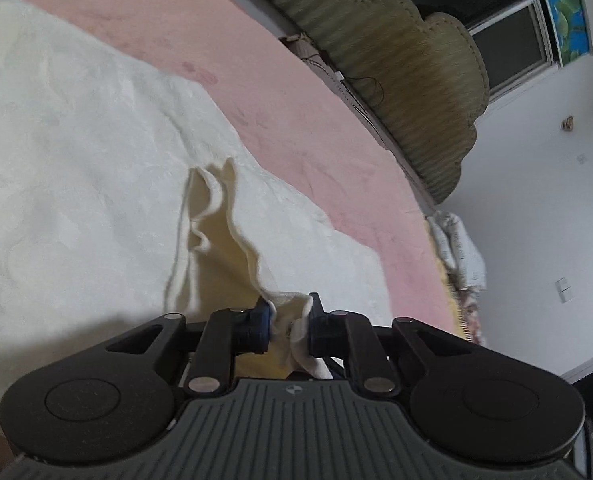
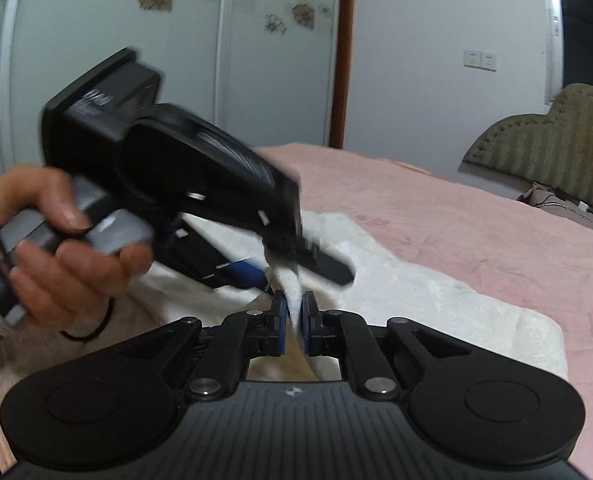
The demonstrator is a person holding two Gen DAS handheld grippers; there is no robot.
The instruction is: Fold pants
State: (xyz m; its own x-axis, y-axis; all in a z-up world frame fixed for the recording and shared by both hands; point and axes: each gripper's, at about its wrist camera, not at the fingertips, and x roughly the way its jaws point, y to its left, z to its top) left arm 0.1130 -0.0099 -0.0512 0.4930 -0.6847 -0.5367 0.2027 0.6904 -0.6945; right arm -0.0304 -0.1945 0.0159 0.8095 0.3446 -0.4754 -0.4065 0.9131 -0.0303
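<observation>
Both left gripper [image 1: 289,322] and right gripper [image 2: 292,322] pinch the pants [image 1: 96,160].

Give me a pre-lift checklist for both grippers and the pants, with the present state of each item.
1. Left gripper shut on the pants: ok, cream fabric is bunched between its jaws.
2. Right gripper shut on the pants: ok, a fabric fold is pinched.
3. Both grips on the same edge: cannot tell.
4. Grippers clear of each other: not ok, they are close together in the right wrist view.
5. Pants flat on the pink bedspread: cannot tell.
</observation>
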